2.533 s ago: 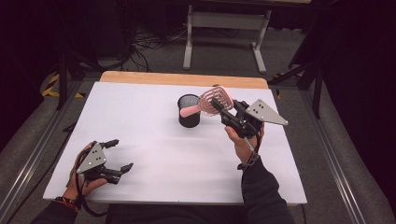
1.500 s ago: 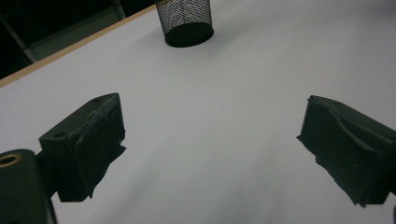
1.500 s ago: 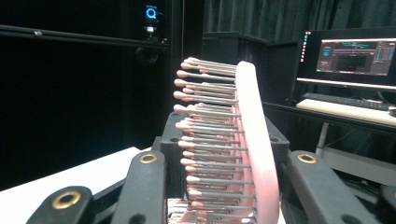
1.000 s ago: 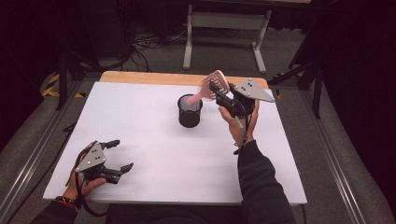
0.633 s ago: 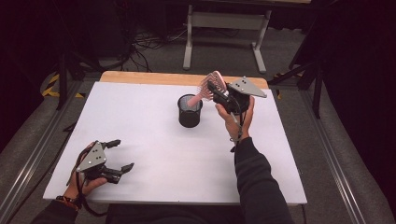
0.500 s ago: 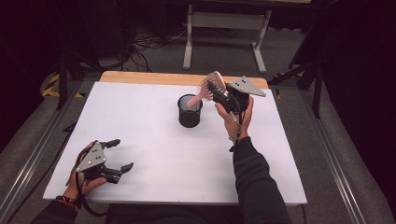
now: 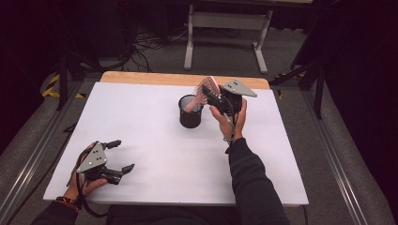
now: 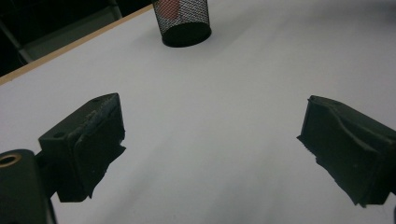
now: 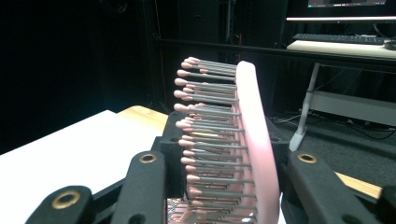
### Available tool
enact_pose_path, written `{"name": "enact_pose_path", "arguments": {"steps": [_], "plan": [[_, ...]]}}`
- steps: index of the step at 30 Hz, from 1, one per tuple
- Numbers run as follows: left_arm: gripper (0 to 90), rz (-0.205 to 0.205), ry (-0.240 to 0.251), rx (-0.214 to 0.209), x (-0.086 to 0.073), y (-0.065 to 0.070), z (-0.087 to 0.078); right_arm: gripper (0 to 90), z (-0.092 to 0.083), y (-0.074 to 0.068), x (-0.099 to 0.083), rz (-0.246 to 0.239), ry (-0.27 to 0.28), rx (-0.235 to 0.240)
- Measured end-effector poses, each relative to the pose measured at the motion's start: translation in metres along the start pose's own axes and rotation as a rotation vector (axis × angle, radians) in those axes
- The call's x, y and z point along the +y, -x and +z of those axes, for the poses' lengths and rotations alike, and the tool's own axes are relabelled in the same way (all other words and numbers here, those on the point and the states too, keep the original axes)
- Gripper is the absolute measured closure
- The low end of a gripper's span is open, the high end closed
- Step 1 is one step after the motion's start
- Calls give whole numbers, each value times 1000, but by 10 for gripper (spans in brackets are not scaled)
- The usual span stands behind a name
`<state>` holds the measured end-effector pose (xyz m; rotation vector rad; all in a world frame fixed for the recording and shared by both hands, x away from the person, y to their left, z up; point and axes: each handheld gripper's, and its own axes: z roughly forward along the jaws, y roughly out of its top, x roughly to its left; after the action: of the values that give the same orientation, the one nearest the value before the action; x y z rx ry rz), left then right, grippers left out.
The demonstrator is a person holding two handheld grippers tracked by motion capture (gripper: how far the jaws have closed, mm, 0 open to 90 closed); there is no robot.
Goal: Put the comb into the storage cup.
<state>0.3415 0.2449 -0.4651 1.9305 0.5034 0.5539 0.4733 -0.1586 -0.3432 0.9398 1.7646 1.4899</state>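
While left claw [image 7: 118, 155] gapes empty, right claw [image 7: 210, 95] clamped on pink hairbrush [image 9: 233, 140], over mesh cup [image 7: 190, 111].

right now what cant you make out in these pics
- Lower end of the pink hairbrush inside the black mesh cup: hidden by the cup wall in the high view, cut off by the bottom edge in the right gripper view.
- Cup's top: cut off by the upper edge in the left gripper view.
- Pads of the right gripper: hidden behind the bristles and the brush's back.
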Motion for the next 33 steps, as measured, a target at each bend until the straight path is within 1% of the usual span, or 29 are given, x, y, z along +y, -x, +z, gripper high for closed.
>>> {"name": "enact_pose_path", "arguments": {"steps": [2,6,13,16,21,23,26,30,33], "plan": [[73,2,-3,-2,0,0,0,632,2,-1,-1,5,-1,9],[73,1,0,-7,0,0,0,632,4,-3,-3,6,-10,10],[74,4,-4,-4,0,0,0,630,8,-4,-9,34,-27,23],[73,4,-2,-5,0,0,0,628,9,-3,-14,35,-31,28],[74,1,-6,-10,0,0,1,624,9,0,-18,66,-21,33],[74,0,-7,-9,0,0,1,621,9,2,-20,81,-22,44],[74,1,-7,-9,0,0,0,618,8,4,-22,96,-13,38],[74,1,-9,-9,-1,0,1,605,9,7,-28,115,-21,34],[74,-1,-6,-8,-1,0,1,598,8,9,-32,116,-6,21]]}}
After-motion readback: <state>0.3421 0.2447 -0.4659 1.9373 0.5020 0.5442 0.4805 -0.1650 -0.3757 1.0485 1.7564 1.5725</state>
